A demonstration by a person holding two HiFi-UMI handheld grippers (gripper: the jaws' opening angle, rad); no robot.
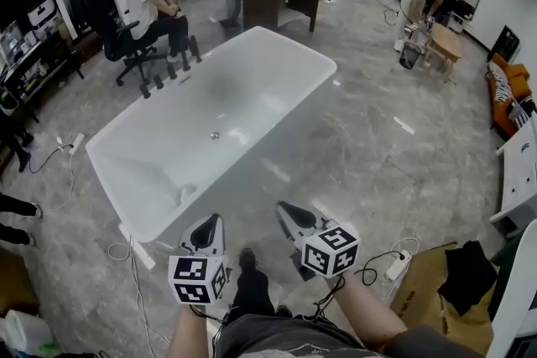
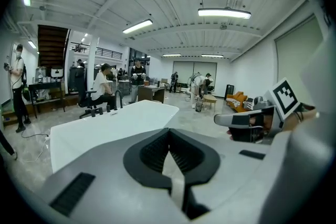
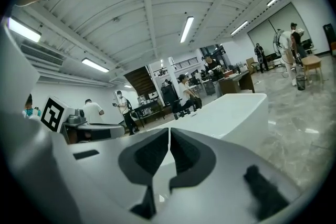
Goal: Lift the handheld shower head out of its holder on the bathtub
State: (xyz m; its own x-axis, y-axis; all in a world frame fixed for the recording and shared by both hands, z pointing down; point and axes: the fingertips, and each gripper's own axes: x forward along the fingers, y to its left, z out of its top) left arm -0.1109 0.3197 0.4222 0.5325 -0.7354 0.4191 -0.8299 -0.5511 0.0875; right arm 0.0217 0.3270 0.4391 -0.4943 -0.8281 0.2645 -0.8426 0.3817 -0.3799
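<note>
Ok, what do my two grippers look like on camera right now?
Both the left gripper and right gripper have pale grey shells with black ribbed pads. Each carries a cube of black-and-white square markers. Forearms are bare, no sleeves.

The bathtub (image 1: 277,80) looks smooth and glossy, the floor (image 1: 377,138) polished stone.

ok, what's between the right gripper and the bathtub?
Just bare marble floor, seen in the head view. The right gripper, fingers shut, is short of the bathtub.
</note>
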